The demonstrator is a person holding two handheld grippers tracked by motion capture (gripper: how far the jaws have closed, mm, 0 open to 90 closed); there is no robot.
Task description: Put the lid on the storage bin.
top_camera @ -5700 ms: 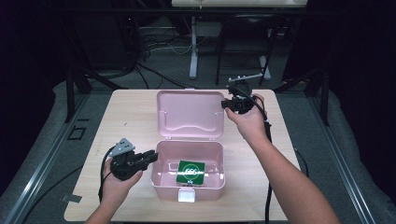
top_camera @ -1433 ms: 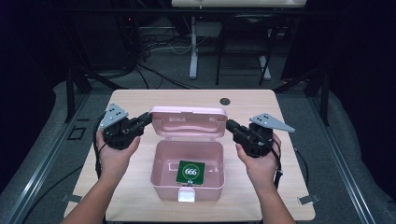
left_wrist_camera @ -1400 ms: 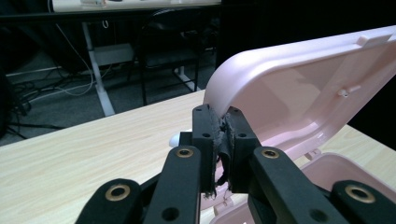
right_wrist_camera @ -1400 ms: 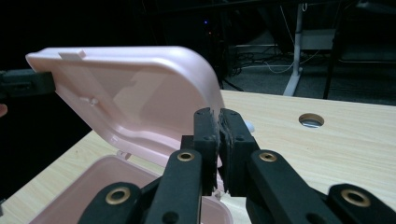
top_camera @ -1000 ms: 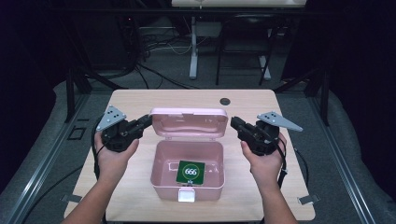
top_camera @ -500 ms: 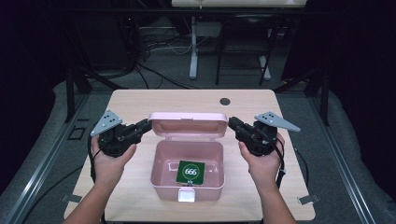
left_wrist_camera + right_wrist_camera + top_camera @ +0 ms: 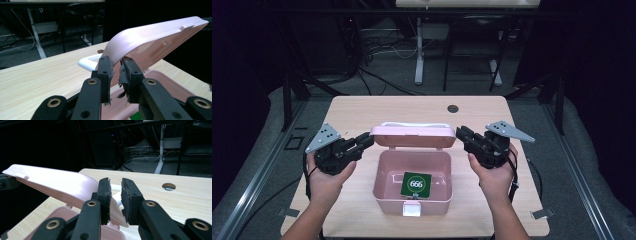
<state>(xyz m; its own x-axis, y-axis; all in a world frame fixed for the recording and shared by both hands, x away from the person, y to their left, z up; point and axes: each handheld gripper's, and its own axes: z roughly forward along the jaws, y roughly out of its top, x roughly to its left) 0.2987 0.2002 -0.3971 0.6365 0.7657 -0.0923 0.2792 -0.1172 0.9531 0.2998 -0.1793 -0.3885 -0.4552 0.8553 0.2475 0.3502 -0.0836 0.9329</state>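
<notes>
A pink plastic box [image 7: 384,192] stands open on the wooden table with a green card marked 666 [image 7: 415,184] inside. Its lid [image 7: 413,136] hangs tilted halfway over the box, white handle [image 7: 412,124] on top. My left gripper [image 7: 367,140] is at the lid's left end. Its jaws have just been opening, and the lid's edge [image 7: 155,35] sits in the narrow gap of the left gripper [image 7: 115,62]. My right gripper [image 7: 460,134] mirrors it at the right end. Its jaws have also just been opening, with the lid's corner [image 7: 55,185] low between the right gripper's [image 7: 115,183] pads.
A round cable hole [image 7: 453,108] lies in the table behind the box. A white latch [image 7: 413,209] sits on the box's front wall. Dark floor, cables and table legs surround the table's far side.
The lid, earlier lying open flat at the back, now leans forward over the box. Within the last second both pairs of jaws have parted slightly and the left hand has edged outward.
</notes>
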